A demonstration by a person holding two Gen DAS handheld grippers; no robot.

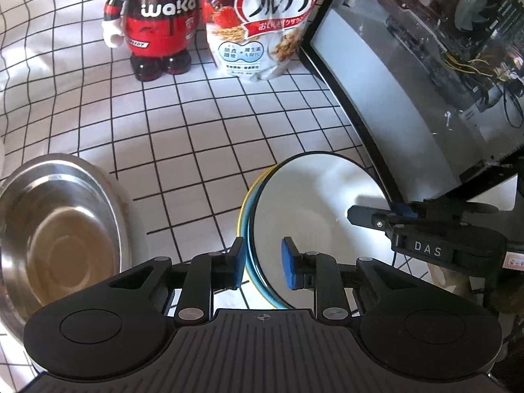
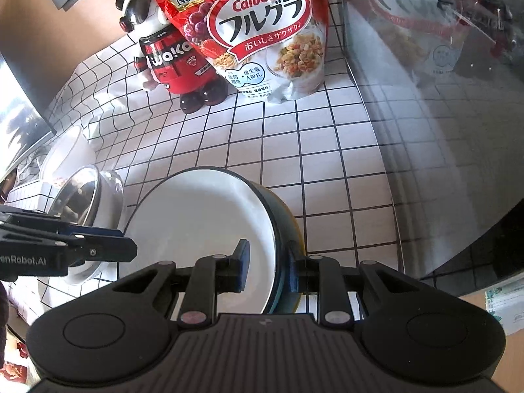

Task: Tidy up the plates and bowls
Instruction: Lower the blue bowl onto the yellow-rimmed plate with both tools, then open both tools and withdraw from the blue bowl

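1. Right gripper (image 2: 265,268): pads pinch the rim of the stacked white-inside, dark-teal bowl (image 2: 203,226) over a yellow-edged bowl (image 2: 296,229).
2. Left gripper (image 1: 263,263): jaws astride the 9 o'clock rim, pads look just clear.
3. Round stainless-steel dish (image 1: 59,229) at 9 o'clock, apart.
4. Advise: seat left pads squarely before lifting; keep stack level.

My steel bowl (image 1: 62,229) looks brushed and shiny; the white bowl (image 1: 321,216) is glossy, the cereal bag (image 1: 262,23) crinkly foil.
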